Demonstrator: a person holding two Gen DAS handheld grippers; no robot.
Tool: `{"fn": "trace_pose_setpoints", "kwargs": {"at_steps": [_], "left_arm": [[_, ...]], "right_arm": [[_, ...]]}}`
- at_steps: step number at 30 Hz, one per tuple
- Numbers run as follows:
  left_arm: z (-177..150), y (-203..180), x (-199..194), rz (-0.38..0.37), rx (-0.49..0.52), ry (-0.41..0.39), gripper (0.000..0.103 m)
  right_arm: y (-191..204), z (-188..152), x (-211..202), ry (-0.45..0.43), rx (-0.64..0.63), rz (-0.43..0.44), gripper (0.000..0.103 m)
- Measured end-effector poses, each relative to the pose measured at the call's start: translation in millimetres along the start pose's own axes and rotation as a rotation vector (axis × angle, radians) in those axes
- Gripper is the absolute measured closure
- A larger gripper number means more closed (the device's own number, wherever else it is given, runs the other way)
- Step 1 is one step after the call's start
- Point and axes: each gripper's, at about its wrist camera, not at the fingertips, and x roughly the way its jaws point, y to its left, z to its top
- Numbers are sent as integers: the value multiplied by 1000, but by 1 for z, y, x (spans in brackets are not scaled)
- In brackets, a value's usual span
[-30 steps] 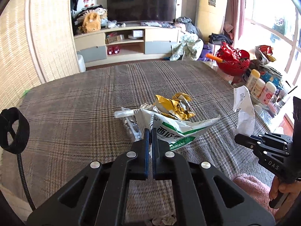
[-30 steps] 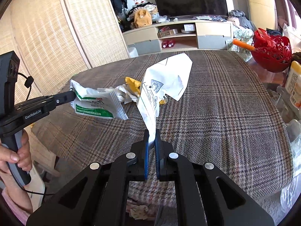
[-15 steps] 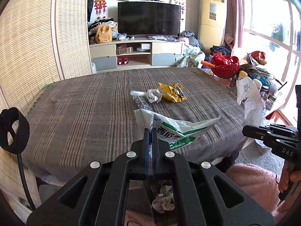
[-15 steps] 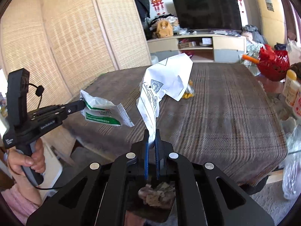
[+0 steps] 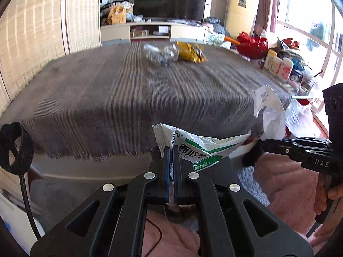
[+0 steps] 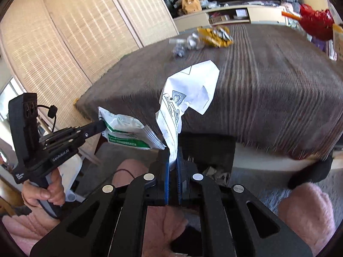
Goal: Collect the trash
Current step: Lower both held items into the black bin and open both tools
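Observation:
My left gripper [image 5: 171, 150] is shut on a white and green snack bag [image 5: 201, 147], held in the air below the table's near edge; it also shows in the right wrist view [image 6: 126, 132]. My right gripper [image 6: 173, 152] is shut on a white crumpled paper wrapper [image 6: 188, 98], also held off the table; the wrapper shows at the right in the left wrist view [image 5: 269, 111]. On the far part of the table lie a yellow foil wrapper [image 5: 190, 52] and crumpled clear plastic [image 5: 160, 54]. A dark bin with crumpled trash [image 6: 214, 150] stands below the grippers.
The table [image 5: 107, 98] has a brown plaid cloth. A red basket [image 5: 251, 45] and several bottles [image 5: 278, 64] stand at its right. A woven screen [image 6: 75, 42] stands to the left. Pink clothed legs [image 5: 285, 184] are under the grippers.
Both grippers have pulled back and down off the table with their trash. The table's near edge is now ahead, and the bin has come in below the right gripper.

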Motion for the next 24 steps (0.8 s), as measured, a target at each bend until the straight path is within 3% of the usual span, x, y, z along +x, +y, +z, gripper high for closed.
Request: {"fn": "trace_pose_setpoints", "kwargs": {"at_steps": [8, 12, 24], "left_arm": [[-33, 0, 56, 14, -23, 132, 102], [-39, -1, 84, 37, -15, 169, 102], [-54, -10, 127, -4, -1, 260, 100]], "right_arm": [[-3, -27, 30, 70, 46, 4, 96], [-8, -28, 40, 89, 56, 2, 96], [-35, -31, 91, 180, 142, -25, 95]]}}
